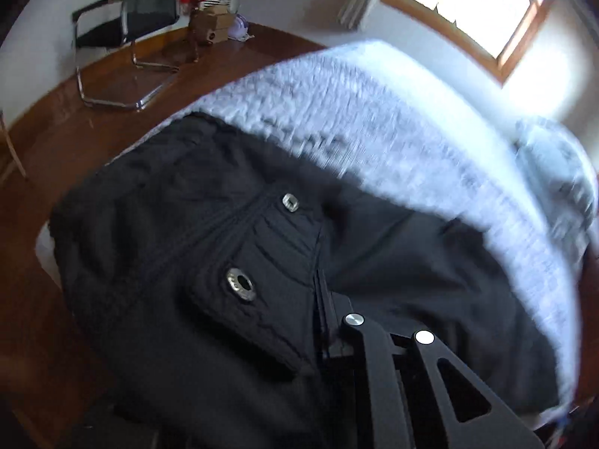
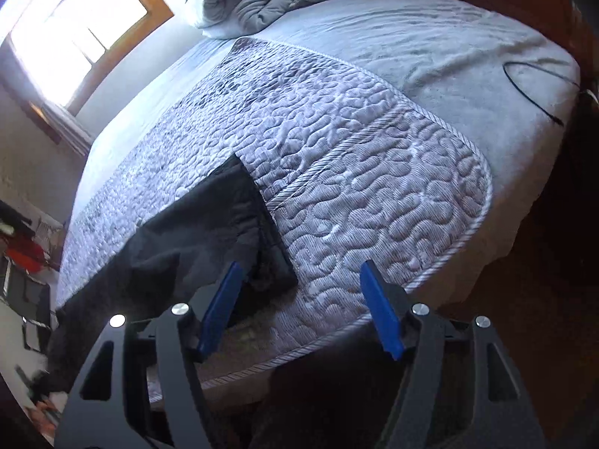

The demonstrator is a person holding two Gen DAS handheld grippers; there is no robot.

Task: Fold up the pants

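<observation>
Through my left wrist camera, my left tool (image 1: 324, 321) is pinched tight on the open fly edge of the black pants (image 1: 232, 262), which lie on the bed (image 1: 374, 112) just ahead of it. Through my right wrist camera, my right tool (image 2: 299, 307) stands spread and empty over the quilt (image 2: 374, 187), a pant leg (image 2: 239, 224) just beyond its left finger.

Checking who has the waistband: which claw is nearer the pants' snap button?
Left. The left claw is shut on the black pants just beside the snap; the right claw hangs open over a leg end.
</observation>
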